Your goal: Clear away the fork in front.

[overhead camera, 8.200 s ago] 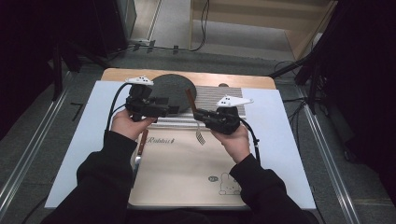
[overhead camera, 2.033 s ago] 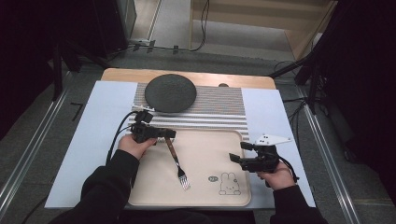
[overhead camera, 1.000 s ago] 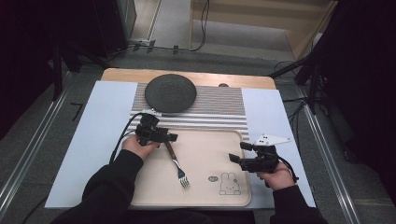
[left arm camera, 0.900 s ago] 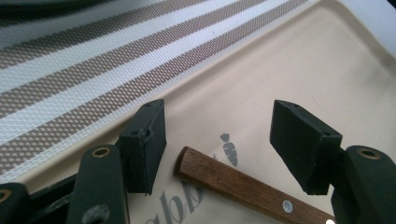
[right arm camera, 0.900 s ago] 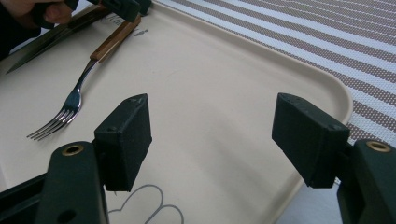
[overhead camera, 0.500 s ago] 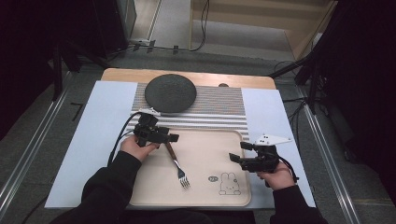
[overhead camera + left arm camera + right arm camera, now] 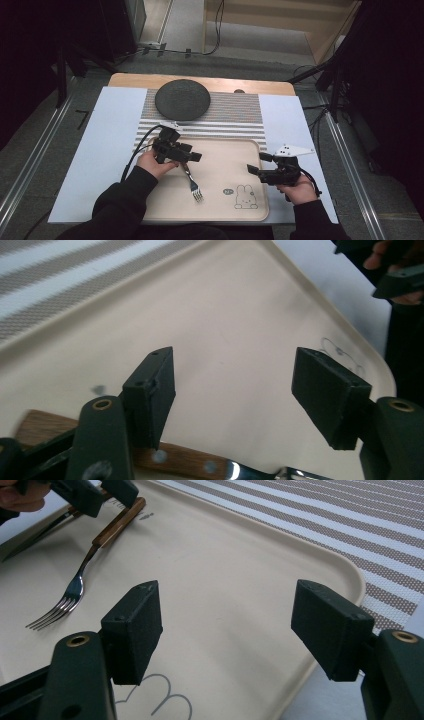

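The wooden-handled steel fork (image 7: 190, 179) is lying released on the beige tray's (image 7: 225, 150) left side; the left gripper (image 7: 192, 156), jaws open and just narrowing around nothing, is being lifted away, while the right gripper (image 7: 255, 164) is being held open.

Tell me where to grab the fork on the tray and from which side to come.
Grip the fork by its wooden handle, the thick, straight upper part near the left tool, whose jaws stand open just above it. It lies flat on the tray, tines toward the person, so coming down from above with the jaws across the handle's width looks best; the thin metal neck and tines probably offer less hold.
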A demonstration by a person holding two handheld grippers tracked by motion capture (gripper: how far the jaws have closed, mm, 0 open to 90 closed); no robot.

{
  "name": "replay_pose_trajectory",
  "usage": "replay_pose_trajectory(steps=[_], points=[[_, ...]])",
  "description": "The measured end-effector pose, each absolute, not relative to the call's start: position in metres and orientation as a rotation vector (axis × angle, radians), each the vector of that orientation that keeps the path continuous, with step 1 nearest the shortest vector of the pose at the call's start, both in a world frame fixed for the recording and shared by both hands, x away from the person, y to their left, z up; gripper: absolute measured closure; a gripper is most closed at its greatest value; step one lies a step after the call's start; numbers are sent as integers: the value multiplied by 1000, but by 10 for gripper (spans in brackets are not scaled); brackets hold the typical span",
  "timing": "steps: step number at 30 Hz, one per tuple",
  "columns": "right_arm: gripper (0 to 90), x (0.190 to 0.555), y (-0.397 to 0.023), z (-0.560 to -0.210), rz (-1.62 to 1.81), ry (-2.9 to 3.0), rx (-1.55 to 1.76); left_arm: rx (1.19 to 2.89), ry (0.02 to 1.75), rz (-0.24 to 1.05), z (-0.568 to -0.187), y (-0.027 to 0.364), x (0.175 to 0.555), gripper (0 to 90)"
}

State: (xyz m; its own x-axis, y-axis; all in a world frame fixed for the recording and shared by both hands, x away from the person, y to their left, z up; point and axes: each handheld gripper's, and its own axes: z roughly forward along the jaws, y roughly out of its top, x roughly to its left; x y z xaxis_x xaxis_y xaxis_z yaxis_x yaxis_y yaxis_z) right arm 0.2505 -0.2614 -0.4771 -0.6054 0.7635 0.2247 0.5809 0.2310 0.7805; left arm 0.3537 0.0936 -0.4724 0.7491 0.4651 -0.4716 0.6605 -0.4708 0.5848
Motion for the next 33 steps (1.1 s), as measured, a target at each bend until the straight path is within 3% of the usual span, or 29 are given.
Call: replay_pose_trajectory(steps=[5,8,9,19,33], points=[[266,250,-264,-477,1309,2290,1288,2230,763,-307,-473,87,343,616],[266,249,-264,-478,1310,2283,1288,2283,710,-307,-475,88,340,871],[266,249,-264,-478,1306,2285,1286,2286,710,-329,-477,88,340,899],[266,250,-263,-477,1304,2290,1279,2359,722,-371,-494,91,333,897],[266,256,-256,-477,1309,2309,1250,2371,758,-333,-495,114,333,895]])
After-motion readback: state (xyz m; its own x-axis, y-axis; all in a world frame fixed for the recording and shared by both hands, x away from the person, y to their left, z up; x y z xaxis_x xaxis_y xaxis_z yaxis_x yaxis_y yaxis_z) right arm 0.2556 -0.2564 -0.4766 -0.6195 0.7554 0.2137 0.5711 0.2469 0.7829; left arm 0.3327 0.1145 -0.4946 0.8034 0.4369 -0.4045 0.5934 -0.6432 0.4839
